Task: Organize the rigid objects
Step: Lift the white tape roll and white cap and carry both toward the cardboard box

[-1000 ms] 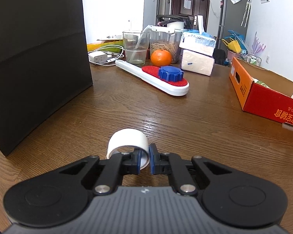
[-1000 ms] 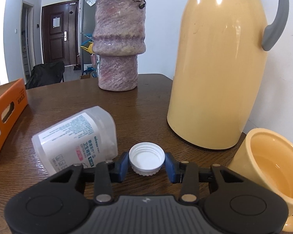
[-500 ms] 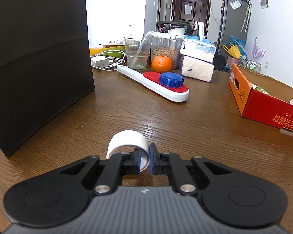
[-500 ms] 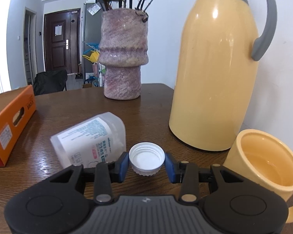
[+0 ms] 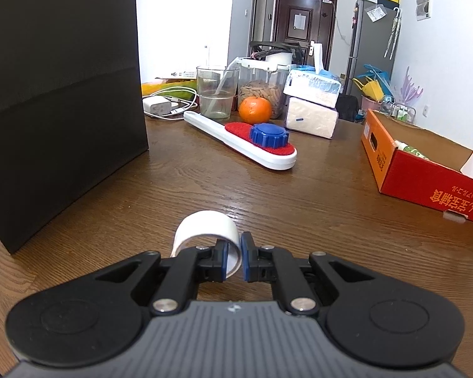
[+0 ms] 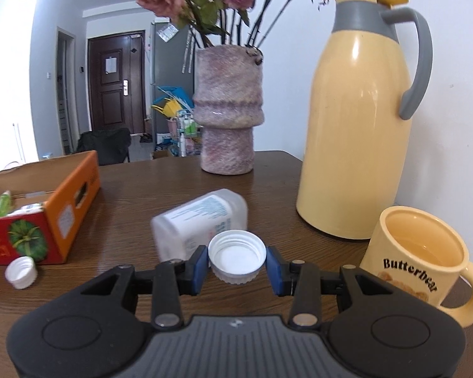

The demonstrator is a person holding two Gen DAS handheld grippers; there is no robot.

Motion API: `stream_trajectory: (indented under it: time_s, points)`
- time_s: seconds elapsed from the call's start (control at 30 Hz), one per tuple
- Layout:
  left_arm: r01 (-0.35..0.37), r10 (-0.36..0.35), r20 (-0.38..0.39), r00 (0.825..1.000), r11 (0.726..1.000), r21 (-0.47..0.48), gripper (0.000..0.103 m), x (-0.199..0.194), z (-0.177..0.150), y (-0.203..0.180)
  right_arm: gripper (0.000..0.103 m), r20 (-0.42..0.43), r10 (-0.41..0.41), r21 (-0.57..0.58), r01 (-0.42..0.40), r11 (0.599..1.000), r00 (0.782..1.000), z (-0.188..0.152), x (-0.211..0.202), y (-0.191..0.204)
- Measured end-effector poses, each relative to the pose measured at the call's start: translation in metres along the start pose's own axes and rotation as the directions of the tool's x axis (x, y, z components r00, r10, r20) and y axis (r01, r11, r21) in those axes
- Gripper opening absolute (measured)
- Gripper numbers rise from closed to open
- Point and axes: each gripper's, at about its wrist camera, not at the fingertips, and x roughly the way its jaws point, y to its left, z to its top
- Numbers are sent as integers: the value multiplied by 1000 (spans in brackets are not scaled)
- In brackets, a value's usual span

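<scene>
Right wrist view shows the clearest change: the right gripper [image 6: 237, 266] has pulled back and risen a little from the tall yellow vacuum flask [image 6: 359, 116], so the flask's grey handle and lid, the flowers in the mottled pink vase [image 6: 227, 110] and a second small white cap [image 6: 21, 272] beside the orange cardboard box [image 6: 60, 211] have come into sight. Its fingers are closed on a ribbed white plastic screw cap [image 6: 236, 260], held open side up, with one blue pad pressing on each side of the rim. Just beyond the cap lies the clear plastic bottle [image 6: 201, 220] on its side on the brown wooden table [image 6: 142, 186], blurred. The cap looks lifted clear and probably bound for the box.

Left wrist view has hardly shifted. The left gripper [image 5: 234, 256] is nearly shut on the wall of a white tape ring [image 5: 206, 228], which stands on edge, one pad inside the ring and one outside.
</scene>
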Motion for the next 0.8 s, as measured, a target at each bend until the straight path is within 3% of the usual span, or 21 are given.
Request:
stream_trajectory:
  time_s: [0.37, 0.8]
  points:
    - [33, -33, 10, 999, 999, 9, 9, -9, -2, -7, 39, 53, 65, -27, -63, 998, 997, -15, -57, 25]
    - [102, -102, 16, 995, 994, 41, 8, -27, -7, -25, 39, 37, 185, -99, -181, 979, 982, -28, -105, 63]
